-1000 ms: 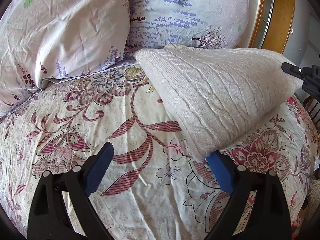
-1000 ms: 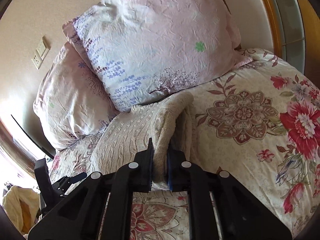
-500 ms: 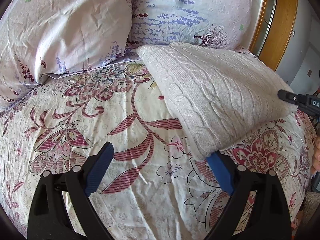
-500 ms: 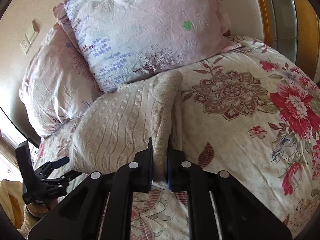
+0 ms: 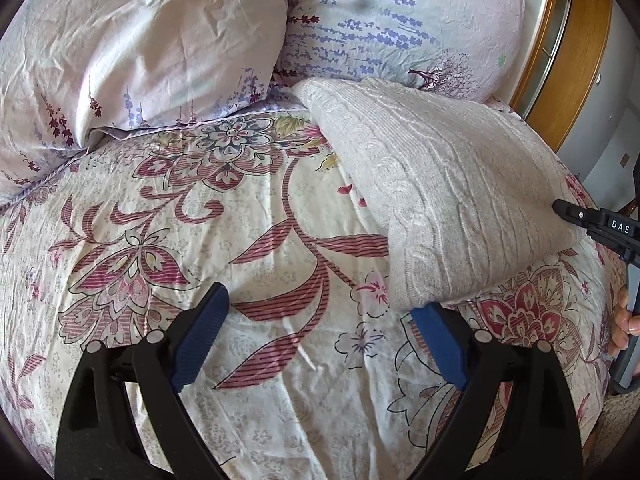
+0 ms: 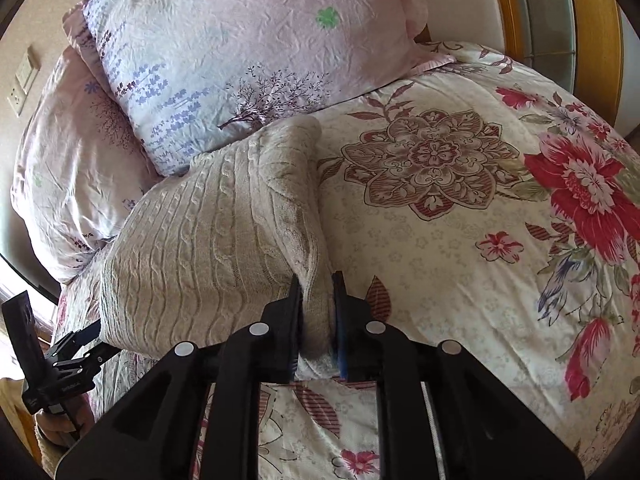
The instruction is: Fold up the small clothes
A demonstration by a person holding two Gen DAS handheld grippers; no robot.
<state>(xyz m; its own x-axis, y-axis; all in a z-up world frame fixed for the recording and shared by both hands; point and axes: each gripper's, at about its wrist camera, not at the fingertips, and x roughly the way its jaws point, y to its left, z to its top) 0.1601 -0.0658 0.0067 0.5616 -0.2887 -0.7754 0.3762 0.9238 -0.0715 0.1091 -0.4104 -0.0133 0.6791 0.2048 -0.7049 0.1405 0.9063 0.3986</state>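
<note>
A folded cream cable-knit sweater (image 5: 448,184) lies on the floral bedspread (image 5: 240,240), its far end against the pillows. My left gripper (image 5: 320,332) is open and empty; its right fingertip sits at the sweater's near corner, under its edge. My right gripper (image 6: 316,300) is shut on the sweater's (image 6: 208,248) folded edge, the fabric bunched between the blue pads. The right gripper also shows at the right edge of the left wrist view (image 5: 560,208). The left gripper shows low at the left of the right wrist view (image 6: 86,344).
Two pale floral pillows (image 5: 140,40) (image 5: 400,20) stand at the head of the bed. A wooden frame with glass (image 5: 572,40) is to the right. A wall with light switches (image 6: 22,76) is behind the pillows. Bare bedspread (image 6: 480,220) spreads right of the sweater.
The sweater's held edge has come down lower toward the bedspread with my right gripper. My left gripper stays open in the same spot.
</note>
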